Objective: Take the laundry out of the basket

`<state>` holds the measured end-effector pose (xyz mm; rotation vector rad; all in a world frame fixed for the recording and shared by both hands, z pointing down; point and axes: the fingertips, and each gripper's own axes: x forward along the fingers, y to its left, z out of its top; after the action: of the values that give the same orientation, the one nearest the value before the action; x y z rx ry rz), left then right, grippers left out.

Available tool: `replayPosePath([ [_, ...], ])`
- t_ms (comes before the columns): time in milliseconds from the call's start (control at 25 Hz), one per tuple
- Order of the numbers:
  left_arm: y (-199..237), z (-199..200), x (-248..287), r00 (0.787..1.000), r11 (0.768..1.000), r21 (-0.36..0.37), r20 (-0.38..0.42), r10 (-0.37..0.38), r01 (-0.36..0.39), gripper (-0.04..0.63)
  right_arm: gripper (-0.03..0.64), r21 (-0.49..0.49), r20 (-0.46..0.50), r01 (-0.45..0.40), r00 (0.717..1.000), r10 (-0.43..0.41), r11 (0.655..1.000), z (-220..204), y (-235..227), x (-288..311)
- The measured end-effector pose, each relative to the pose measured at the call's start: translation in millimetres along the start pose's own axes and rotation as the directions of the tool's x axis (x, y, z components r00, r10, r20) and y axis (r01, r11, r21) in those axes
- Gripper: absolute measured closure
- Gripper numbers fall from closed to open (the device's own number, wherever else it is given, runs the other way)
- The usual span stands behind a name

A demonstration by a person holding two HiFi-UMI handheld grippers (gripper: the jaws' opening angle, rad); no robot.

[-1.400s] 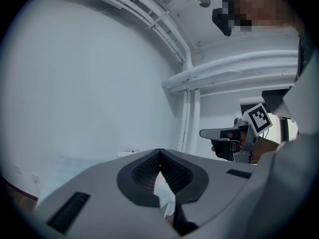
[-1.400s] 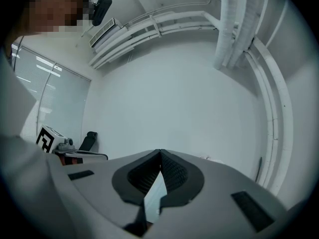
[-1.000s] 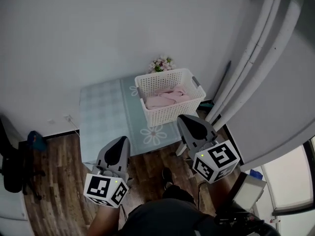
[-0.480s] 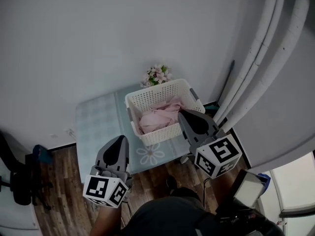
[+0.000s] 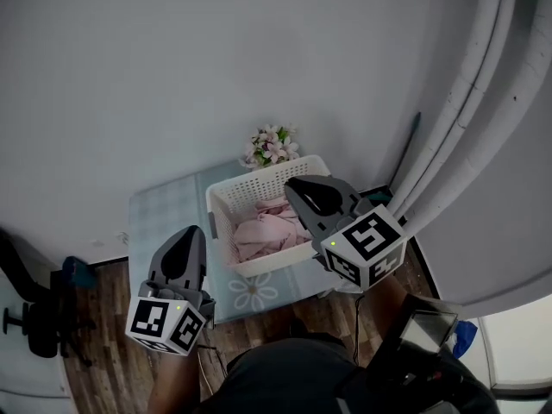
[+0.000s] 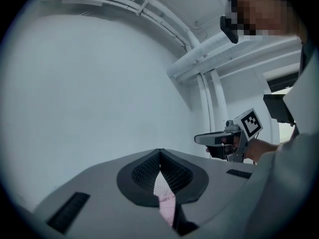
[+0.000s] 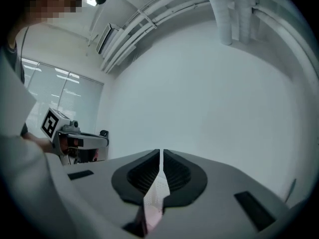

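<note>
A white lattice basket (image 5: 259,266) stands on a low table with a pale green cloth (image 5: 164,222). Pink laundry (image 5: 263,231) lies crumpled inside it. My right gripper (image 5: 293,185) is shut and empty, and it hovers over the basket's right half with its tip above the far rim. My left gripper (image 5: 191,231) is shut and empty too; it hangs over the cloth just left of the basket. In the left gripper view the closed jaws (image 6: 159,152) point at the bare wall, with the right gripper (image 6: 219,139) off to the side. The right gripper view shows its jaws (image 7: 160,152) closed likewise.
A bunch of pink flowers (image 5: 269,145) sits against the wall behind the basket. White curtain folds (image 5: 466,128) hang at the right. A dark chair (image 5: 34,317) stands on the wood floor at the far left. A grey wall rises behind the table.
The right gripper has moved forward and left, from in front of the basket to over it. The left gripper has come up beside the basket. Both stayed shut.
</note>
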<state>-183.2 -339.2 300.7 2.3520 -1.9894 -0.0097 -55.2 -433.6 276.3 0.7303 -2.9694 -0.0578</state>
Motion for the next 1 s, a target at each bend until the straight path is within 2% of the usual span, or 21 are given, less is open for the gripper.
replayPosePath([
  [200, 7.4, -7.3, 21.6, 0.998, 0.999, -0.010, -0.043, 0.036, -0.037, 0.592, 0.581, -0.038, -0.088, -0.106, 0.991, 0.102, 0.994, -17.6, -19.7, 33.5],
  [320, 16.0, -9.0, 25.1, 0.997, 0.998, -0.031, -0.061, 0.051, -0.053, 0.592, 0.466, -0.073, -0.163, -0.161, 0.976, 0.147, 0.984, -36.1, -21.9, 56.6],
  [440, 28.1, -10.7, 31.6, 0.995, 0.997, -0.014, -0.066, 0.073, -0.074, 0.592, 0.409, -0.109, -0.225, -0.225, 0.954, 0.196, 0.968, -50.9, -27.1, 73.1],
  [560, 46.8, -23.0, 37.6, 0.993, 0.995, -0.031, -0.079, 0.090, -0.093, 0.592, 0.332, -0.125, -0.287, -0.316, 0.919, 0.271, 0.940, -67.6, -25.6, 87.9],
  [640, 60.7, -31.9, 41.6, 0.991, 0.994, -0.039, -0.092, 0.096, -0.100, 0.592, 0.265, -0.118, -0.337, -0.384, 0.883, 0.327, 0.916, -81.5, -19.1, 98.8],
  [720, 70.6, -37.5, 48.2, 0.991, 0.995, -0.043, -0.103, 0.087, -0.092, 0.592, 0.218, -0.124, -0.421, -0.445, 0.833, 0.359, 0.887, -102.6, -14.6, 107.0],
  [840, 83.7, -39.1, 54.0, 0.992, 0.995, -0.053, -0.090, 0.083, -0.088, 0.592, 0.162, -0.165, -0.586, -0.536, 0.728, 0.355, 0.828, -148.9, -11.7, 112.2],
  [1000, 108.3, -52.7, 57.0, 0.990, 0.992, -0.067, -0.095, 0.102, -0.108, 0.592, 0.116, -0.120, -0.695, -0.607, 0.616, 0.370, 0.785, -200.9, -13.5, 121.3],
])
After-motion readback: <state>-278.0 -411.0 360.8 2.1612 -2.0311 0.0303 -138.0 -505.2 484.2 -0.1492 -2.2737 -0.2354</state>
